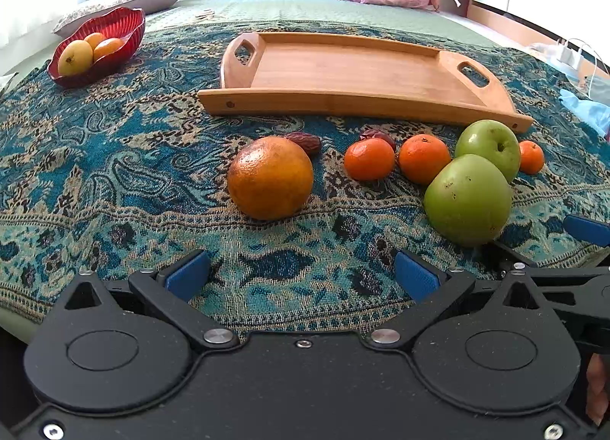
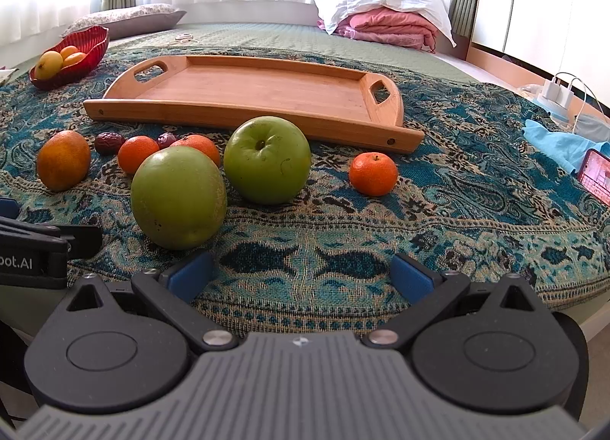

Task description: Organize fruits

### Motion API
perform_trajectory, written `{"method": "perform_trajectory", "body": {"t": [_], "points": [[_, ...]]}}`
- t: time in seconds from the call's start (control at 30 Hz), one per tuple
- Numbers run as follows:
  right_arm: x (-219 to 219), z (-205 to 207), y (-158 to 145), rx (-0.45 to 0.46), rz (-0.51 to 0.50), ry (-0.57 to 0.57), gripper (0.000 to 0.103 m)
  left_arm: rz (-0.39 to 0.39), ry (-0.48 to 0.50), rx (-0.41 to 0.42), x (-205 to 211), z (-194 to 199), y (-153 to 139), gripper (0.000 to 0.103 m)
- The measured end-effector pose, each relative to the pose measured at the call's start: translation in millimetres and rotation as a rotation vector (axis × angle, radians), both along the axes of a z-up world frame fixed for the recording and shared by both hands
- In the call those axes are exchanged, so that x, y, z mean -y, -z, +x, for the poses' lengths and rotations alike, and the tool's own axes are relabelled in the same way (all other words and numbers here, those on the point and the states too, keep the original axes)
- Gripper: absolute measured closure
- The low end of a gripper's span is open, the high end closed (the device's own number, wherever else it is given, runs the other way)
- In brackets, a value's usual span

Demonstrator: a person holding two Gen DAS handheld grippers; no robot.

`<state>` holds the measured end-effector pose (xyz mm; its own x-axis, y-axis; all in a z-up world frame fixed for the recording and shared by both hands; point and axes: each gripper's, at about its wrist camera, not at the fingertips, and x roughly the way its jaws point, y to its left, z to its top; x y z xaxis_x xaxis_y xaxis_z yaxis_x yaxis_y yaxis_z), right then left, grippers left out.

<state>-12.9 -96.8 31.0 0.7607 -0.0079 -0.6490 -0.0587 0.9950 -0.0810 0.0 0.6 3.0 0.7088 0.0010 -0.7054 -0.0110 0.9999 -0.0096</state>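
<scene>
Orange-skinned, the big orange (image 1: 270,177) sits just ahead of your left gripper (image 1: 301,275), jaws wide, holding nothing. Your right gripper (image 2: 301,275) gapes too, nearest green apple (image 2: 178,197) beside its left fingertip (image 2: 190,274).

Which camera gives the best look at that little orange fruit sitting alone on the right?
The right wrist view: the lone small orange fruit sits fully exposed there. In the left wrist view it is smaller, half hidden behind a green apple.

- Cloth (image 1: 114,180): teal-blue with tan and black paisley pattern.
- Tray (image 1: 343,70): light brown wood grain.
- Bowl (image 1: 110,26): glossy red, ribbed.
- Two apples (image 2: 178,198): green.
- Large orange (image 1: 270,177): dull orange, brownish patches.
- Mandarins (image 1: 369,159): bright orange.
- Dates (image 2: 108,143): dark reddish-brown.
- Gripper pads (image 1: 188,275): blue.
</scene>
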Motion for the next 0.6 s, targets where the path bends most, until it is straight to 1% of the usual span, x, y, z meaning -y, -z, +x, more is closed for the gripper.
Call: {"method": "perform_trajectory", "body": {"t": [0.07,0.2,0.4,0.5,0.6], "points": [[1.2,-2.5,-3.5,0.013,0.005,-0.002,0.000,0.003,0.007,0.013,-0.3,-1.3,1.9,0.000],[2.3,-8.0,0.5,0.060,0.003,-0.006,0.000,0.010,0.009,0.040,0.6,-4.5,4.6,0.000],[2.7,-10.1,-1.6,0.093,0.008,0.003,0.000,0.002,0.004,0.057,-0.1,-8.1,1.6,0.000],[3.3,-16.2,-5.1,0.113,0.030,-0.028,0.000,0.000,0.004,0.079,-2.6,-14.9,-0.4,0.000],[2.4,-20.9,-7.3,0.149,0.039,-0.057,0.000,0.017,-0.009,0.107,-4.8,-19.5,-3.3,0.000]]}}
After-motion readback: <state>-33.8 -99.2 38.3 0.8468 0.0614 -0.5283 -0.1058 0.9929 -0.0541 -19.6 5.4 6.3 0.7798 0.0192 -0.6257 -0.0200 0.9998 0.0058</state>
